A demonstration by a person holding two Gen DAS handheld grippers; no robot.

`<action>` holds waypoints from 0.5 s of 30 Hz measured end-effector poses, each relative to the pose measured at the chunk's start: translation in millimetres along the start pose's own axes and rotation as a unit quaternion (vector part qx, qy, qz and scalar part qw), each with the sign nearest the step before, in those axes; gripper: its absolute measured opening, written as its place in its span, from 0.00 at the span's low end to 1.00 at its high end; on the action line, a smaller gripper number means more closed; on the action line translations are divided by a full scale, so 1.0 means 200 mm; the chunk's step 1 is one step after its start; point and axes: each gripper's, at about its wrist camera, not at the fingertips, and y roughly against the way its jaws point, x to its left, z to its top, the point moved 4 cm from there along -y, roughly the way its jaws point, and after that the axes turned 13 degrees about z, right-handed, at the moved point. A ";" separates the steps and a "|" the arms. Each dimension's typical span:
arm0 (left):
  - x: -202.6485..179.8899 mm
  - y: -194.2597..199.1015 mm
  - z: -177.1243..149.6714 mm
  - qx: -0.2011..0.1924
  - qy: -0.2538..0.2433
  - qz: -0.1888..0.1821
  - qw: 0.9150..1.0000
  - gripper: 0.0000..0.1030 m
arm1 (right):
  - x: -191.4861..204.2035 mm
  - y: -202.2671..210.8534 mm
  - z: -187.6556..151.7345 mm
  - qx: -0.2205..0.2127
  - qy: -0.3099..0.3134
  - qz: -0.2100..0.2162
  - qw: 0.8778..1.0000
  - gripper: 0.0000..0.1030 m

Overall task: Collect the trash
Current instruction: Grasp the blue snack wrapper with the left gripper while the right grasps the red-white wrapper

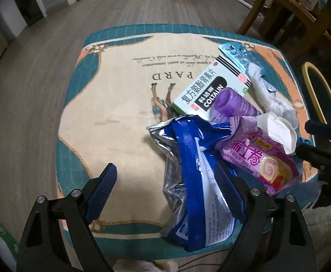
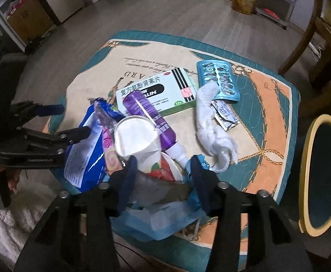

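A pile of trash lies on a patterned cushion (image 1: 124, 104). My left gripper (image 1: 167, 185) is open, its right finger resting on a blue and silver snack bag (image 1: 195, 158); the bag lies partly between the fingers. Beside it lie a pink Swiss roll wrapper (image 1: 258, 158), a purple bottle (image 1: 231, 104), a medicine box (image 1: 208, 90), a blister pack (image 1: 238, 54) and white tissue (image 1: 269, 95). My right gripper (image 2: 163, 170) is open around a crushed paper cup (image 2: 140, 140), above a blue face mask (image 2: 161, 219). The right wrist view also shows the left gripper (image 2: 74, 122), tissue (image 2: 213, 131) and blister pack (image 2: 217, 79).
A bin with a yellow rim (image 2: 324, 172) stands right of the cushion. A wooden chair (image 1: 285, 11) is at the back right. Wood floor (image 1: 40, 72) surrounds the cushion. A small foil wrapper (image 2: 224, 115) lies by the tissue.
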 end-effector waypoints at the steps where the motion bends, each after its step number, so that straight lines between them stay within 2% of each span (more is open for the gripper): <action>1: -0.01 -0.01 0.00 0.005 -0.003 -0.005 1.000 0.78 | 0.01 0.00 0.00 0.003 0.005 0.004 1.000 0.39; 5: -0.06 -0.07 -0.01 0.027 -0.013 -0.016 0.999 0.62 | 0.02 0.01 0.00 0.003 0.005 0.032 0.999 0.39; 8: -0.07 -0.09 0.00 0.028 -0.006 -0.031 0.999 0.53 | 0.01 -0.09 -0.01 0.033 0.017 0.010 0.999 0.39; 10: -0.07 -0.10 0.01 0.027 0.000 -0.036 0.999 0.45 | 0.00 -0.14 -0.01 0.042 0.013 0.011 0.999 0.29; 12: -0.07 -0.10 0.02 0.030 0.004 -0.045 0.999 0.38 | -0.01 -0.17 0.00 0.043 0.015 0.008 0.999 0.26; 15: -0.09 -0.09 0.03 0.027 -0.001 -0.045 0.999 0.34 | -0.03 -0.17 0.02 0.032 0.012 0.001 0.999 0.21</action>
